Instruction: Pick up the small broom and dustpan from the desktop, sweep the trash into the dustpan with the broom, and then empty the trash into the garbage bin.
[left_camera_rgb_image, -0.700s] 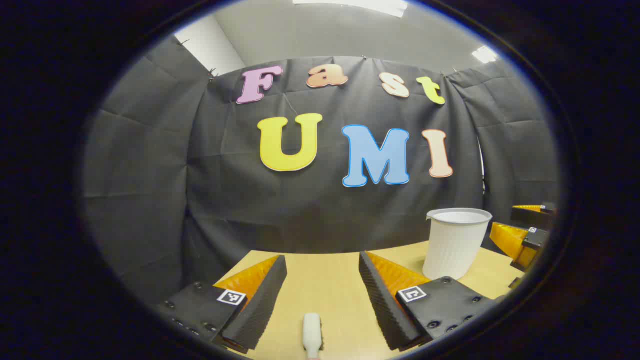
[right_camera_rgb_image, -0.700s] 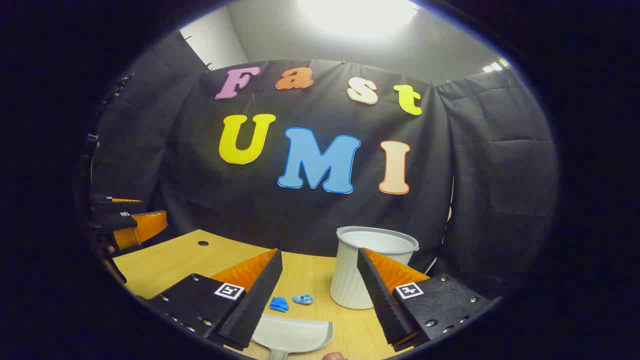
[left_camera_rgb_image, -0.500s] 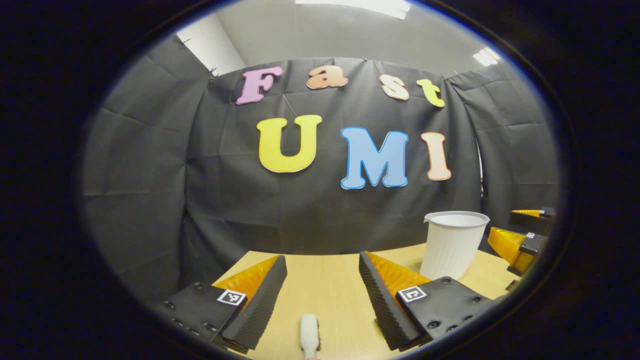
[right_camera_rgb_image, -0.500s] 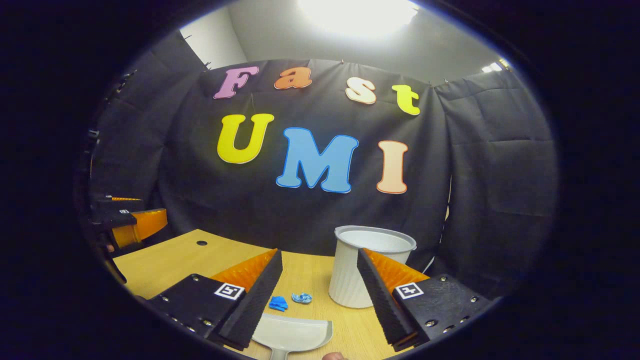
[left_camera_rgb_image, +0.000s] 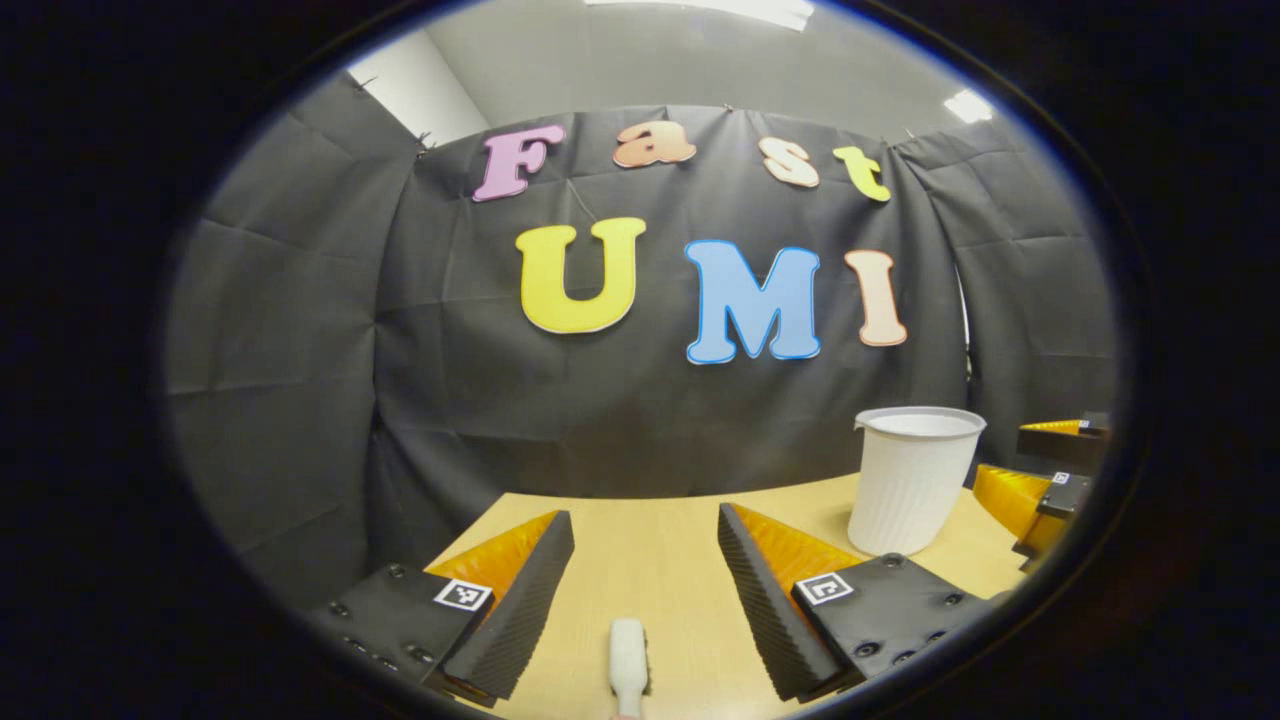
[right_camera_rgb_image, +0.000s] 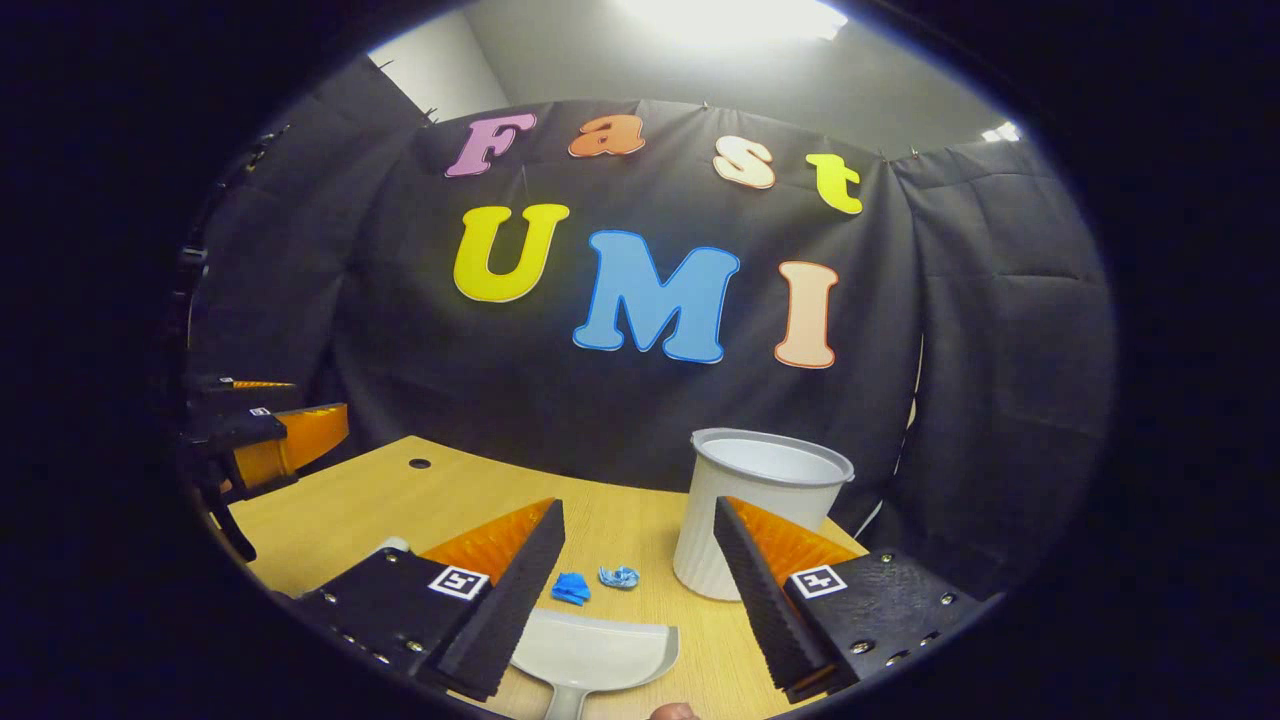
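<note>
Wooden desktop (right_camera_rgb_image: 400, 500) across lower part of both views, w/ small round hole (right_camera_rgb_image: 420, 464) nr far left edge in right gripper view.

White ribbed garbage bin (right_camera_rgb_image: 755, 510) upright on desktop, far right side, nr black cloth wall; also seen in left gripper view (left_camera_rgb_image: 912, 480), right of centre, mouth open.

Left gripper (left_camera_rgb_image: 640, 560) low over desktop, fingers wide apart, nothing between but bare wood & broom end. Same gripper seen far left in right gripper view (right_camera_rgb_image: 265, 440), above desk edge.

Right gripper (right_camera_rgb_image: 637, 560) likewise spread wide, gripping nothing, hovering above dustpan. Seen again at far right edge of left gripper view (left_camera_rgb_image: 1040, 480), just beside bin.

White dustpan (right_camera_rgb_image: 592, 655) flat on desktop, below & between right gripper's fingers, open mouth facing trash, handle running toward bottom edge. Not held.

Small white broom (left_camera_rgb_image: 628, 665): only rounded white end visible at bottom of left gripper view, lying on desktop between fingers, untouched. Which end, cannot tell.

Trash: two blue crumpled scraps, darker one (right_camera_rgb_image: 571, 588) & paler one (right_camera_rgb_image: 619, 576), side by side on desktop just beyond dustpan mouth, left of bin base.

Fingertip (right_camera_rgb_image: 672, 712) poking in at bottom edge, right gripper view.
</note>
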